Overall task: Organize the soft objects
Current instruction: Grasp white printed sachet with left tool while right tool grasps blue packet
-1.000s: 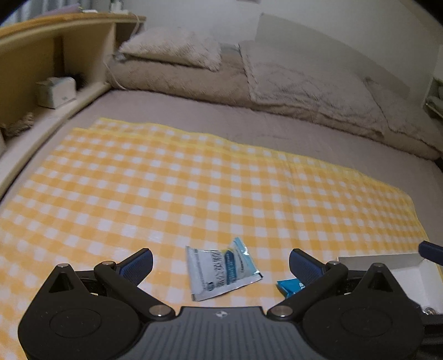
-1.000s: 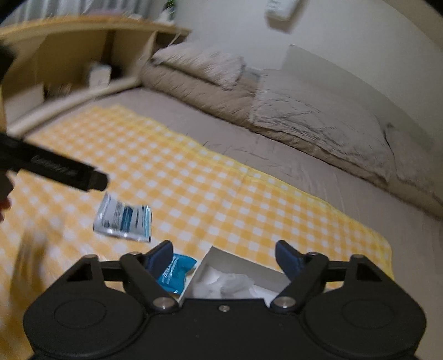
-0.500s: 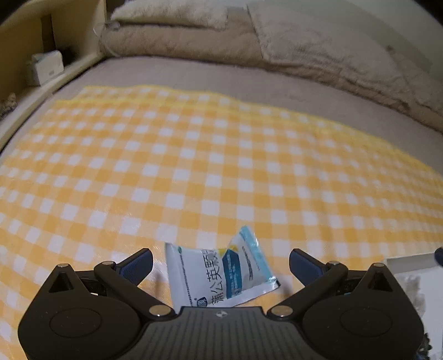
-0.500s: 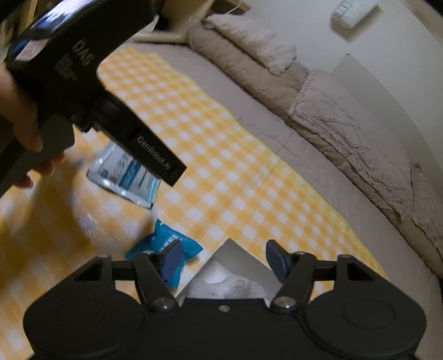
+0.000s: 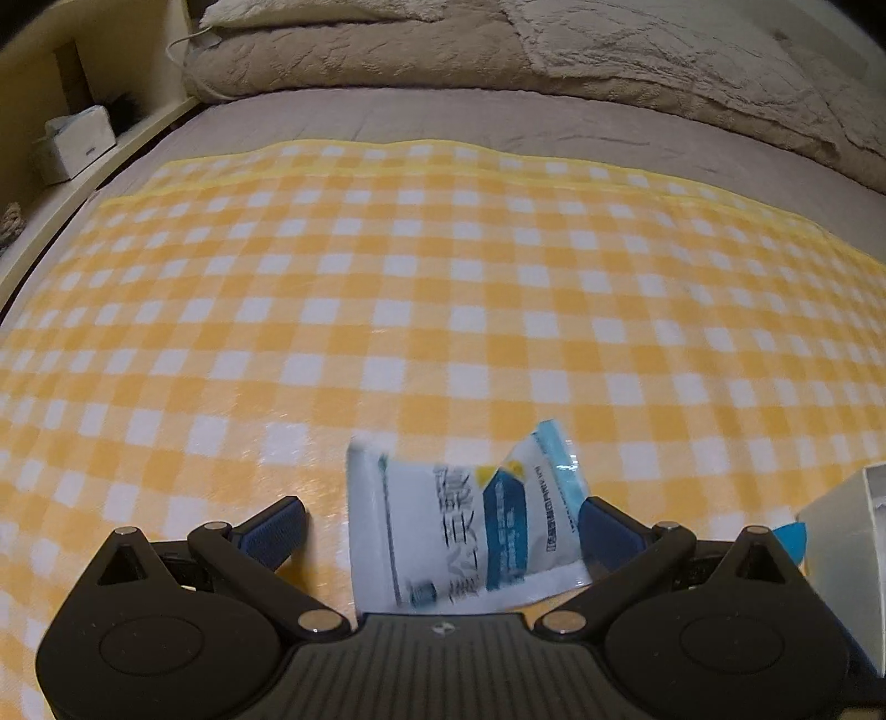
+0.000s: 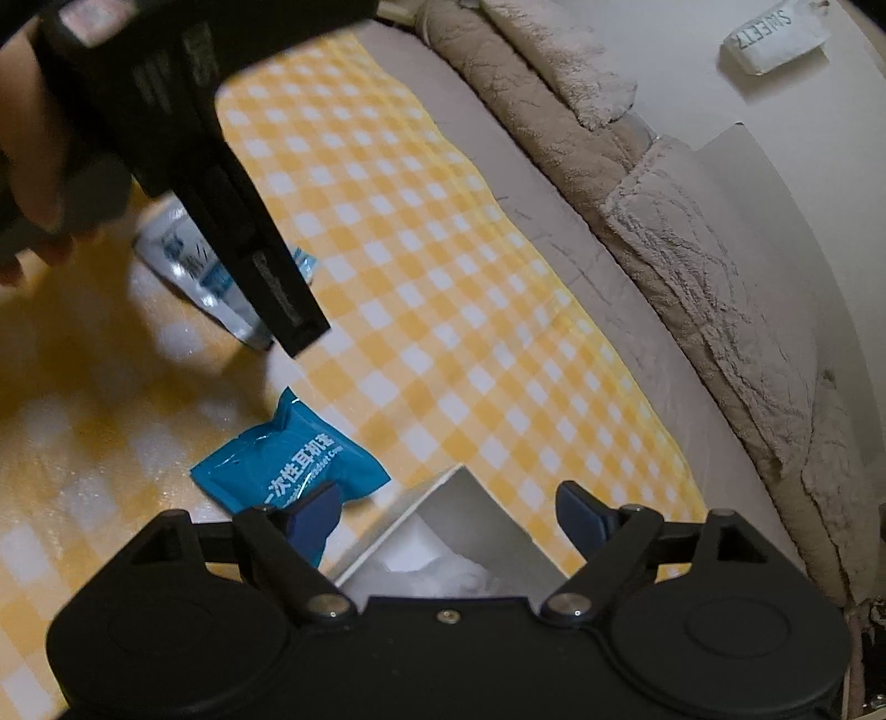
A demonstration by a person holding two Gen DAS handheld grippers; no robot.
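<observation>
Sachet (image 5: 468, 531), white with blue print, lies flat on the checked cloth (image 5: 421, 288), and we have our left gripper (image 5: 443, 523) spread wide around it: the sachet sits between the two blue fingers, its right edge just beside the right fingertip (image 5: 601, 523), its left edge clear of the left one. Whether that right fingertip touches it we cannot tell. From the right wrist view we see the same sachet (image 6: 188, 260) far left, partly hidden under the left gripper's black body, which a hand (image 6: 33, 183) holds.

Our right gripper (image 6: 446, 512) is also open, holding nothing. Its left fingertip (image 6: 315, 512) sits over the near edge of a blue packet (image 6: 288, 462) lying on the cloth; contact is unclear. Between the fingers, near us, is a white box (image 6: 443, 493) with something white and crumpled inside. The packet lies just left of the box and well apart from the sachet.

Beyond the cloth, beige blankets (image 5: 498, 50) are heaped along the far side of the bed.
</observation>
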